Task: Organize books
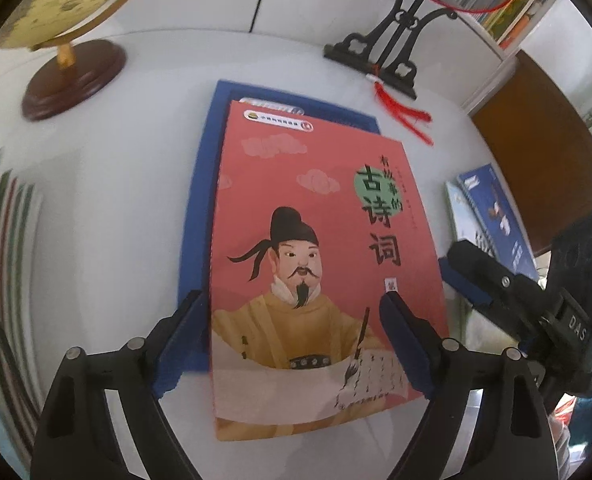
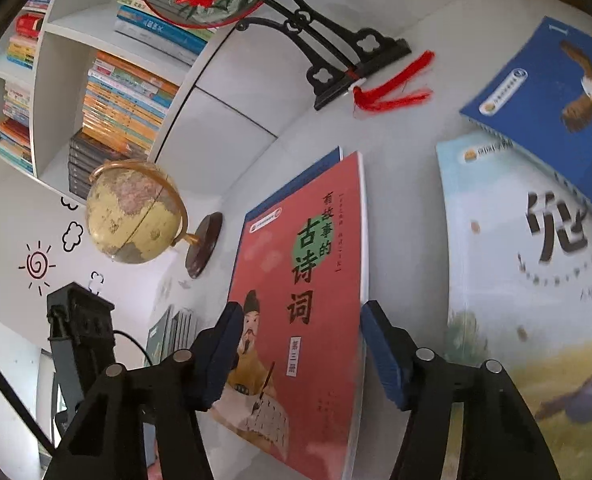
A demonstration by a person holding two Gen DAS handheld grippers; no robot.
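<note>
- A red poetry book (image 1: 320, 264) (image 2: 308, 312) with a painted scholar on its cover lies face up on the white desk (image 1: 107, 208) (image 2: 400, 208), stacked on a blue book (image 1: 203, 184) (image 2: 296, 184) that shows along its left and far edges.
- The left gripper (image 1: 291, 316) hovers over the red book's near end, its fingers (image 1: 406, 344) spread wide and gripping nothing.
- The right gripper (image 2: 300, 354) hangs at the same book's right edge, fingers (image 2: 384, 354) wide apart and empty.
- To the right lie a pale picture book (image 2: 516, 280) with a blue bird book (image 1: 496, 216) (image 2: 556, 100) overlapping it.
- Farther off stand a globe (image 1: 59, 12) (image 2: 135, 216), a black fan stand (image 1: 380, 52) (image 2: 336, 60) with a red tassel (image 1: 404, 114) (image 2: 392, 96), and bookshelves (image 2: 95, 80).
</note>
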